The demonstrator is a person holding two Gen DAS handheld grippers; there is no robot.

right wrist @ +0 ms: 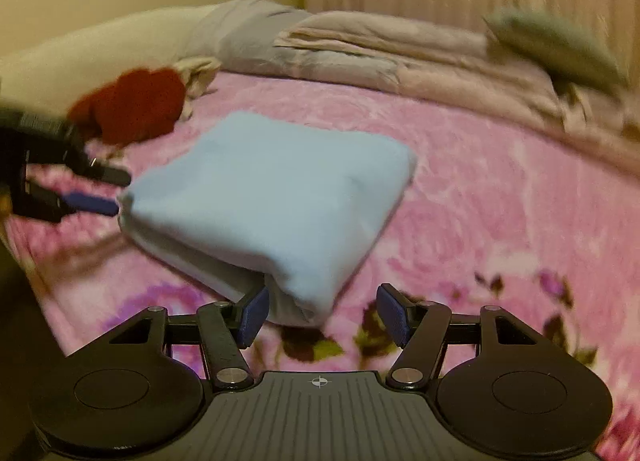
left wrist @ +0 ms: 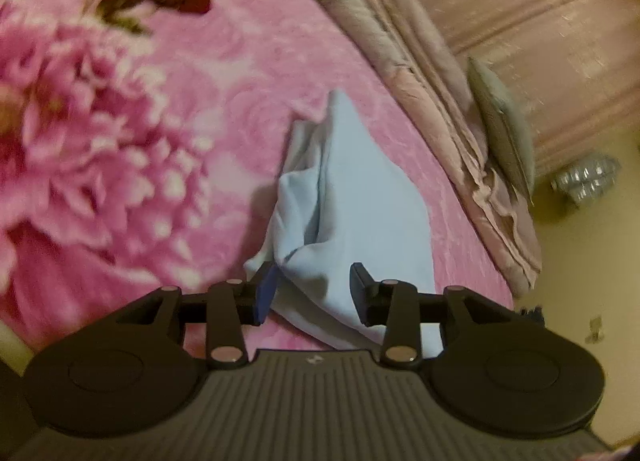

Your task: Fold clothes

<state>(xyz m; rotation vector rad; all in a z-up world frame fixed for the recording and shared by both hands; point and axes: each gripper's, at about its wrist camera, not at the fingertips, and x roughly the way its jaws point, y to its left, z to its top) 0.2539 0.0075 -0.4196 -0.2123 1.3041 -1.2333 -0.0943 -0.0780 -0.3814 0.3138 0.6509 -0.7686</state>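
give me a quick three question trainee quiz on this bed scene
1. True or false: the left gripper has its jaws shut.
2. What colour is the folded soft cloth on the pink floral blanket?
3. Which lies at the far left of the bed in the right wrist view: A) dark red bundle of fabric, B) grey-green cushion?

Key
1. False: both it and the right gripper are open, at the cloth's edges.
2. Light blue.
3. A.
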